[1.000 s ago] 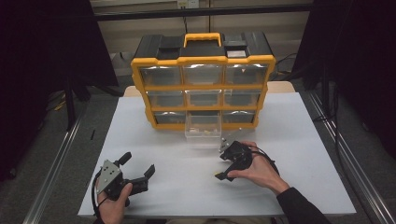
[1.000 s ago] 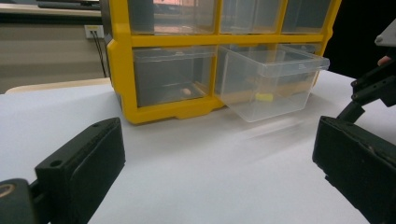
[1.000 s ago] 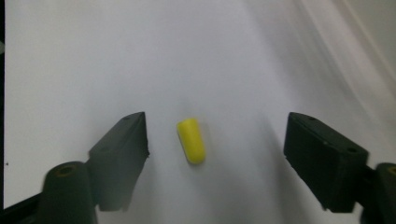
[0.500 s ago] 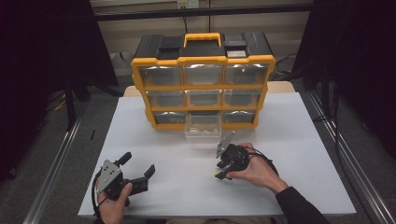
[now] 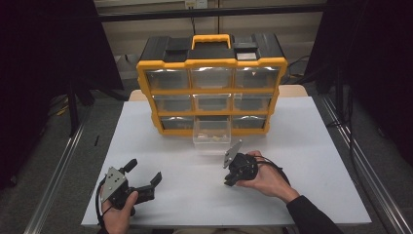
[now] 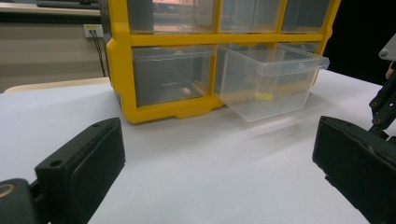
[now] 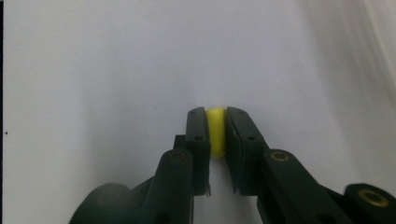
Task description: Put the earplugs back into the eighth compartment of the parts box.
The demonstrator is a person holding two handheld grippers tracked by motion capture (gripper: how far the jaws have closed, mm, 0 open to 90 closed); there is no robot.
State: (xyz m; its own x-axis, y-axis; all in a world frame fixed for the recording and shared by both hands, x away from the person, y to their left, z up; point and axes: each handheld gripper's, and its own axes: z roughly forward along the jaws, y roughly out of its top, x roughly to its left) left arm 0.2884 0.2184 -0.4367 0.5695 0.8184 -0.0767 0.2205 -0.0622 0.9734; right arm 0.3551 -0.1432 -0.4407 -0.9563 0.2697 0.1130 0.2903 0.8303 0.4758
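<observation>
on the left of the high view, the person's left hand (image 5: 117, 214) rests low on the white table (image 5: 311, 161) near its front edge, well apart from the organiser, wrapped around the left gripper (image 5: 144, 176), which points toward the middle of the table. its two black jaws stand wide apart with nothing between them, and in the left gripper view they frame bare tabletop with the cabinet beyond. in the middle stands the yellow drawer organiser (image 5: 212, 63) with a black top and yellow handle; its bottom centre clear drawer (image 5: 211, 137) is pulled out toward the person, and the left gripper view shows a small yellow thing lying inside it, too small to make out. to the right, the right hand (image 5: 265, 176) lies on the table with the forearm in a dark sleeve coming in from the bottom right, wrist turned so the right gripper (image 5: 228, 183) points down at the tabletop just in front of the open drawer. its jaws have just been closing, and in the right gripper view they are drawn nearly together, pinching a small yellow piece (image 7: 216, 132), smooth and rounded, which sits squeezed between the two pads right over the white surface.
</observation>
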